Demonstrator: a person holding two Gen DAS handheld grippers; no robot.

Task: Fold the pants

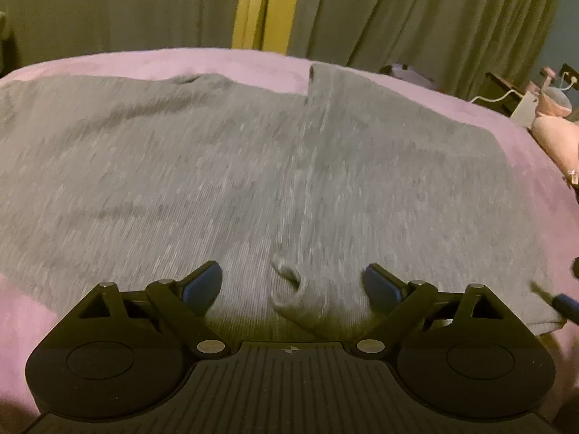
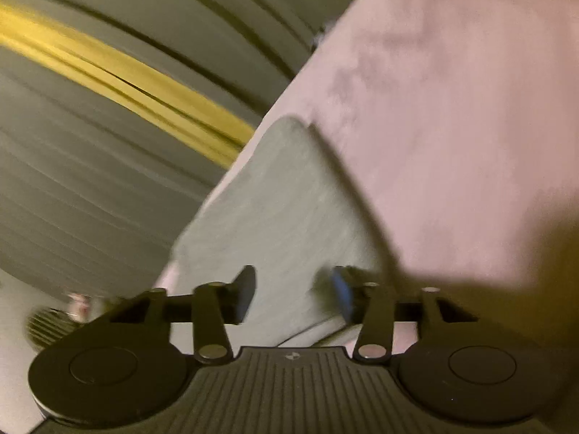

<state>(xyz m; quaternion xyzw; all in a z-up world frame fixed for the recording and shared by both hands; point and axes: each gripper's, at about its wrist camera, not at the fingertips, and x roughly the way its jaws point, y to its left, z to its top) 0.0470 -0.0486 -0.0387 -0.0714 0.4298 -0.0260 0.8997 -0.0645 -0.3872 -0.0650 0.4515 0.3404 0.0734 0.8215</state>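
Grey pants (image 1: 253,181) lie spread flat on a pink bed cover (image 1: 506,126), with a seam running down the middle and a small pucker near my left gripper. My left gripper (image 1: 292,282) is open and empty, low over the near edge of the pants. In the right wrist view a narrow part of the grey pants (image 2: 282,209) lies on the pink cover (image 2: 452,126). My right gripper (image 2: 291,293) is open with its jaws on either side of that cloth, not closed on it. The view is tilted and blurred.
Grey-green curtains (image 1: 108,11) with a yellow strip (image 1: 267,3) hang behind the bed. A pink pillow and bedside items (image 1: 550,123) sit at the right. The tip of the other gripper (image 1: 564,305) shows at the right edge of the left wrist view.
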